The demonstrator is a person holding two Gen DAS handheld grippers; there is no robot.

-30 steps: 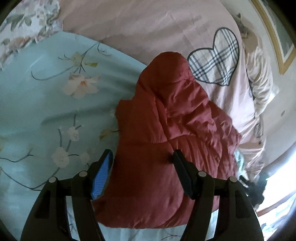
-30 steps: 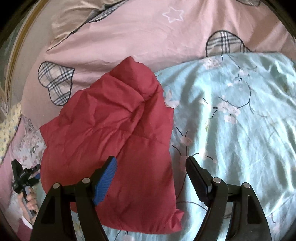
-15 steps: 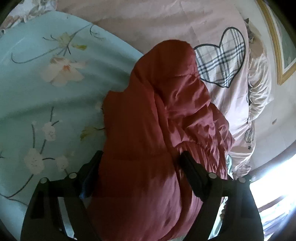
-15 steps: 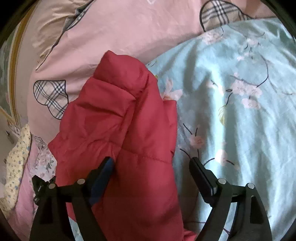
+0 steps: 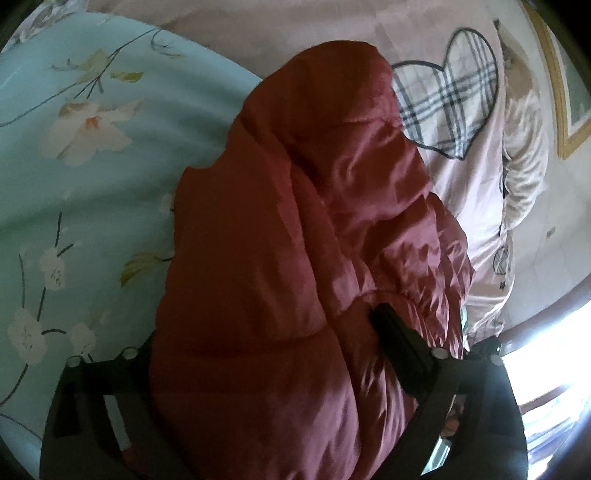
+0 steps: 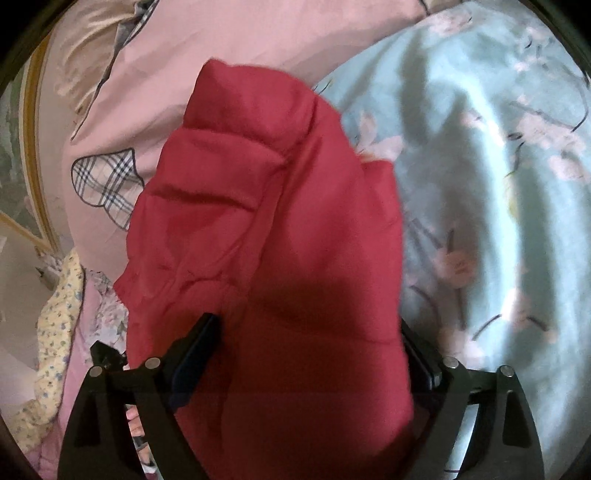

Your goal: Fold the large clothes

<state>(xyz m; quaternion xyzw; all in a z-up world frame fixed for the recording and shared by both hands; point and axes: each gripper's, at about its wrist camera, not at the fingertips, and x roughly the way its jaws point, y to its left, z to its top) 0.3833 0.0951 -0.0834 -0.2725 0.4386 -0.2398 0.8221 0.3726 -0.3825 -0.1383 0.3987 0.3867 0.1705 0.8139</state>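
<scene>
My left gripper (image 5: 266, 350) has its jaws wide apart with the near hem of the jacket (image 5: 314, 240) bulging up between them; the fabric hides the left finger and I see no pad pressing in, so I read it as astride the cloth, not clamped; my right gripper (image 6: 306, 354) straddles the same hem from the other side, its jaws closing a little with the jacket's edge between them, and again no pinch shows

The jacket lies straight ahead of both tools, its long axis running away from me toward the pink cover (image 5: 369, 29), collar end farthest; it sits across the seam where the blue floral sheet (image 5: 92, 177) meets that pink cover with its plaid hearts; both grippers are at the near hem, neither clearly nearer, so I judge the coming move as a two-handed grab there, carrying the hem away toward the collar

The jacket is red, quilted in puffy stitched panels, slightly shiny and slippery-looking, already doubled lengthwise and thick; the bedding under it is soft and creased
</scene>
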